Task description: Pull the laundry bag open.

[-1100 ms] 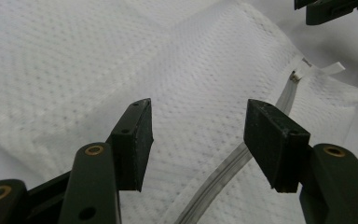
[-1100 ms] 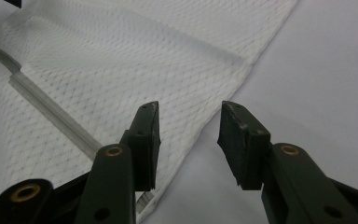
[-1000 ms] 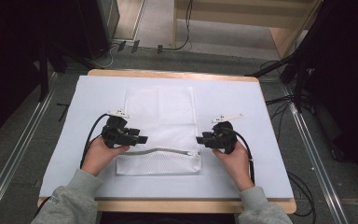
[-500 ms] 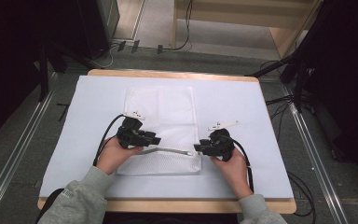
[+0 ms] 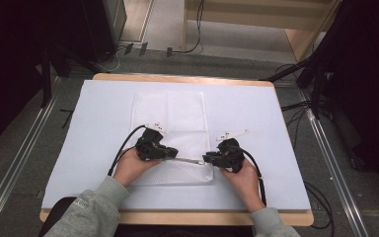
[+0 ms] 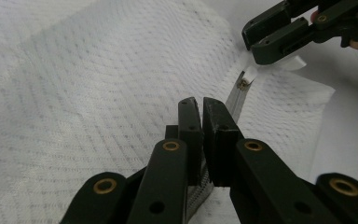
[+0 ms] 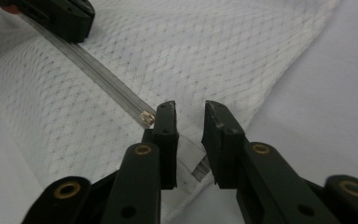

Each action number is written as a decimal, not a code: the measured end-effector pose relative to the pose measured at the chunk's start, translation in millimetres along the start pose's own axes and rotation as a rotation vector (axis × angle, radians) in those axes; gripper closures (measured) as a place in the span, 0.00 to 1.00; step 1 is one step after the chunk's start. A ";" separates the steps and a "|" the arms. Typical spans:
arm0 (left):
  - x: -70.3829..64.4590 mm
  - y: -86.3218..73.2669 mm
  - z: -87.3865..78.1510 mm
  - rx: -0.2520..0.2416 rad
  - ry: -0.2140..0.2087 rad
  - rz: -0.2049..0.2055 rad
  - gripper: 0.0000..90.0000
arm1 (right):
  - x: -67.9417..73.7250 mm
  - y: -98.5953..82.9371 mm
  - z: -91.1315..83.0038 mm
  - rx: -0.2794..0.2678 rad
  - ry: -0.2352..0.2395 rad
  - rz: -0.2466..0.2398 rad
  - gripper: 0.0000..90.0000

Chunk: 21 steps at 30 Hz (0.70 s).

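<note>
left gripper point(image 5: 173, 154) fingers pinching zipper point(image 5: 186, 160), moved inward | right gripper point(image 5: 208, 159) fingers apart around pull tab point(image 7: 190, 161) | mesh bag point(image 5: 170, 118) unmoved

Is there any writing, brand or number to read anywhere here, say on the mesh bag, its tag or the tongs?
None can be read.
Mesh bag: plain white, no print.
White tag between the right tongs: no lettering visible.
Left tongs: black, no marks.
Grey sleeve: a small pale mark, too blurred to read.
</note>
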<state>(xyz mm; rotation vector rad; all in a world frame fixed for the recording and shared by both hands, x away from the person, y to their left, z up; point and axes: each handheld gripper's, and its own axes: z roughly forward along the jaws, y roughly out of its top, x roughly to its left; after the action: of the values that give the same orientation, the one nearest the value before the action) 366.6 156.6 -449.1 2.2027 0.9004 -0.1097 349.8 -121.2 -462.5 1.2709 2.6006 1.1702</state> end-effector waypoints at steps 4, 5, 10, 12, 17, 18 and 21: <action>-0.1 -1.5 3.9 0.018 0.005 0.009 0.97 | 0.7 1.1 2.0 0.009 0.003 0.000 0.93; -0.6 -2.0 5.2 0.021 0.001 0.008 0.98 | 0.4 1.2 2.4 0.013 0.003 0.001 0.95; -5.6 -4.8 14.9 0.055 -0.007 0.027 0.98 | -2.5 0.9 6.0 0.037 0.003 -0.005 1.00; -8.0 -5.2 17.1 0.053 -0.012 0.033 0.98 | -3.1 1.1 6.1 0.039 0.006 -0.002 1.00; -13.7 -5.5 21.3 0.055 -0.014 0.056 0.98 | 1.1 0.4 6.9 0.055 0.009 -0.003 1.00; -13.7 -5.5 21.4 0.055 -0.014 0.056 0.97 | 1.9 0.4 6.6 0.058 0.009 -0.003 1.00; -13.1 -5.5 21.3 0.057 -0.018 0.052 0.97 | 0.8 -0.5 6.5 0.051 0.019 -0.003 1.00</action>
<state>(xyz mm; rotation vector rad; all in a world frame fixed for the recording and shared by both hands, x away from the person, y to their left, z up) 357.4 137.6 -463.4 2.2722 0.8391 -0.1322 351.0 -116.8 -467.3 1.2708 2.6616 1.1287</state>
